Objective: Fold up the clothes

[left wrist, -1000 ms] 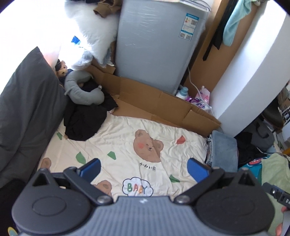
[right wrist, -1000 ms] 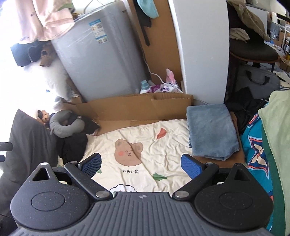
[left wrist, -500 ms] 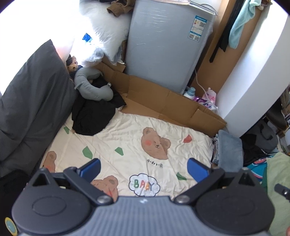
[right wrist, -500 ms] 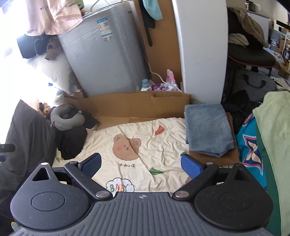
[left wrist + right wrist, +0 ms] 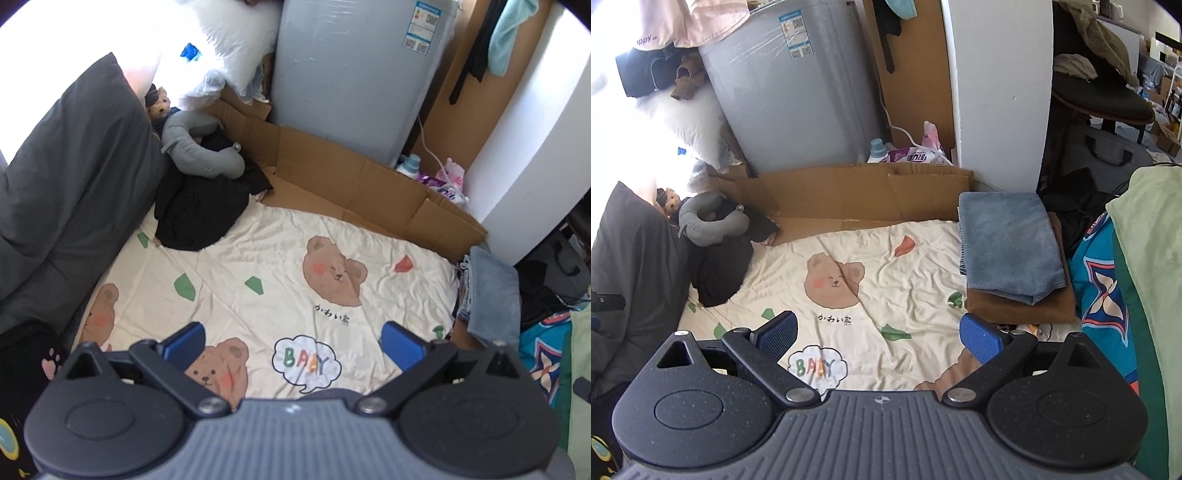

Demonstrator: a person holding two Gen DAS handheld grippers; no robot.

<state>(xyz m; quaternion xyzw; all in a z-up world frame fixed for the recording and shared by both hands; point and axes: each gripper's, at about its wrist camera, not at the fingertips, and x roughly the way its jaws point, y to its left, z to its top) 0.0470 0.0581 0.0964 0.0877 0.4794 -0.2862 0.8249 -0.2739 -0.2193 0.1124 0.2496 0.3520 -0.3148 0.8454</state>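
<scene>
While held above the bedding:
Left gripper point(image 5: 293, 341): spread wide, holding nothing.
Right gripper point(image 5: 879, 332): spread wide, holding nothing.
Sheet point(image 5: 886, 280): cream, bear print, wrinkled, beneath both.
Black garment point(image 5: 199, 206): crumpled at far left corner, under grey neck pillow point(image 5: 201, 155).
Blue towel point(image 5: 1008, 240): folded, atop brown cloth point(image 5: 1015, 308), right edge.
Cardboard point(image 5: 864, 192): behind sheet.

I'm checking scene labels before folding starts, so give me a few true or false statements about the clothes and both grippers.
1. The left gripper is open and empty. True.
2. The right gripper is clamped on cloth. False: it is open, holding nothing.
3. The folded blue-grey towel lies on a folded brown cloth. True.
4. The crumpled black garment is neatly folded. False: it lies in a heap beside the grey neck pillow.
</scene>
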